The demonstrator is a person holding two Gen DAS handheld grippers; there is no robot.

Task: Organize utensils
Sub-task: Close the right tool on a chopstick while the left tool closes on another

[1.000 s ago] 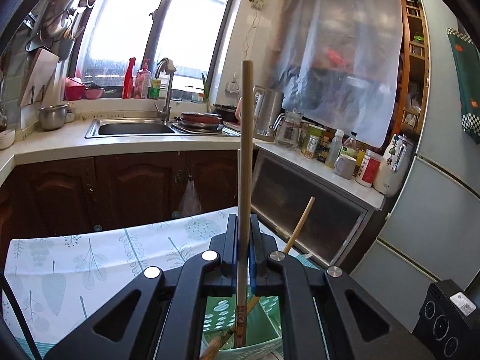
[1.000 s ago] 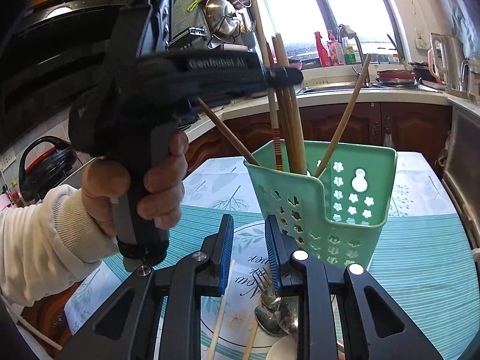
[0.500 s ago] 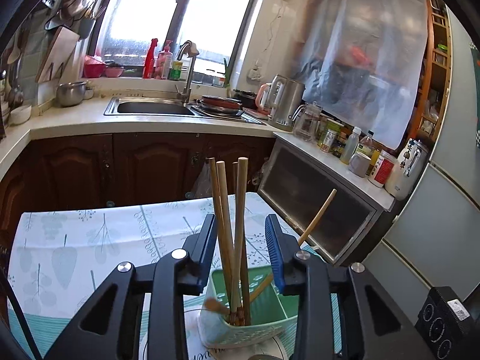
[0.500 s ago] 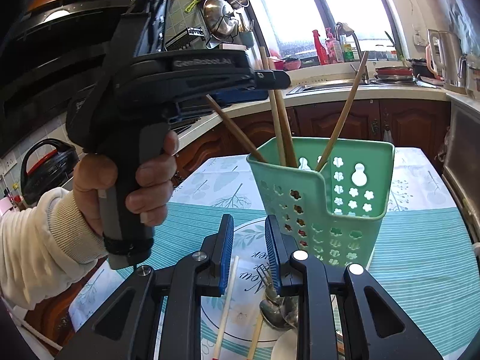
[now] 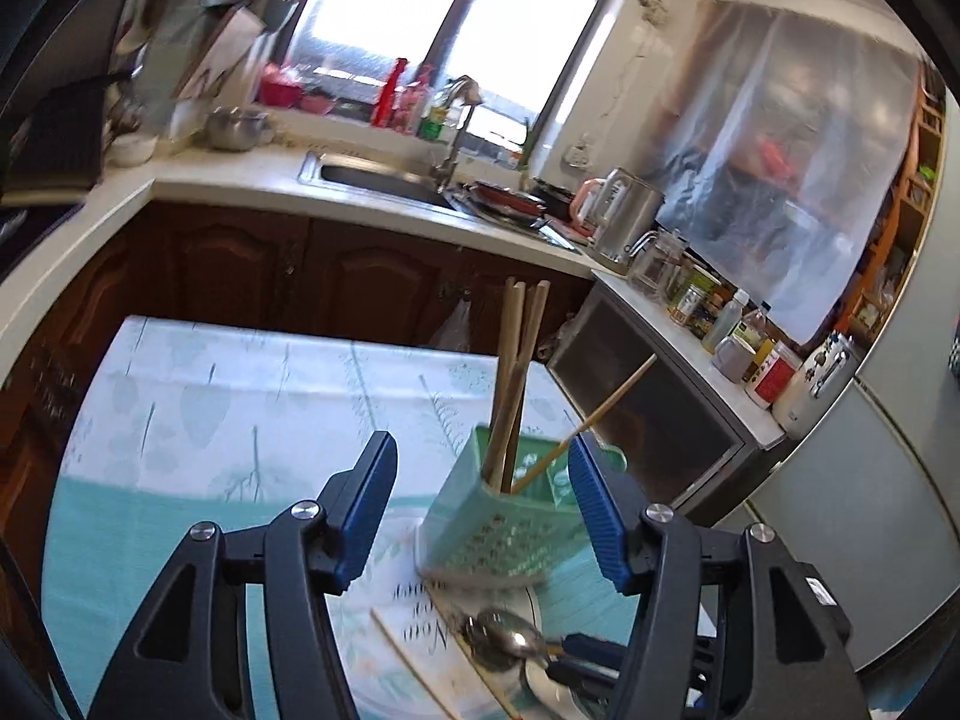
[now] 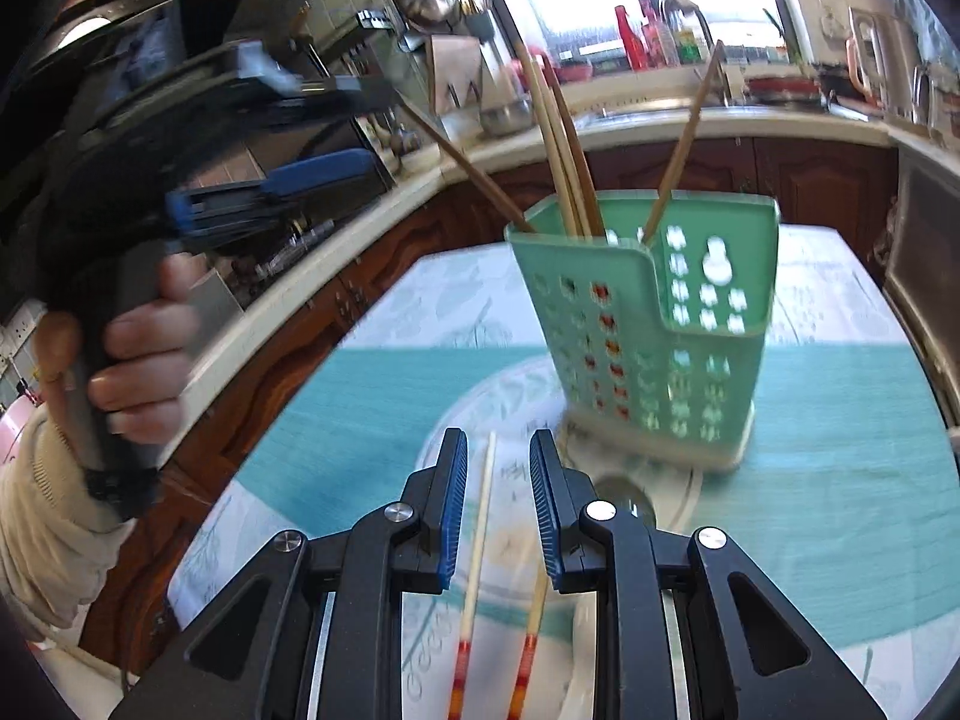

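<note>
Left gripper jaws opening, nothing between them. Right gripper narrow, empty, over a chopstick lying on the plate. Green basket with chopsticks stands mid-table, on the plate's far edge.

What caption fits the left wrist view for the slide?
Left gripper, jaws opening and empty, faces a green utensil basket holding wooden chopsticks.

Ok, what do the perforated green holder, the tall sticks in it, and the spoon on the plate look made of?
Perforated green holder: looks like moulded plastic, matte, with punched flower-shaped holes and a thin rim. Tall sticks: probably bamboo or wood, plain tan, unglossed. Spoon: likely stainless steel, since it is silvery with mirror-like reflections. Blur leaves finer surface detail open.
</note>
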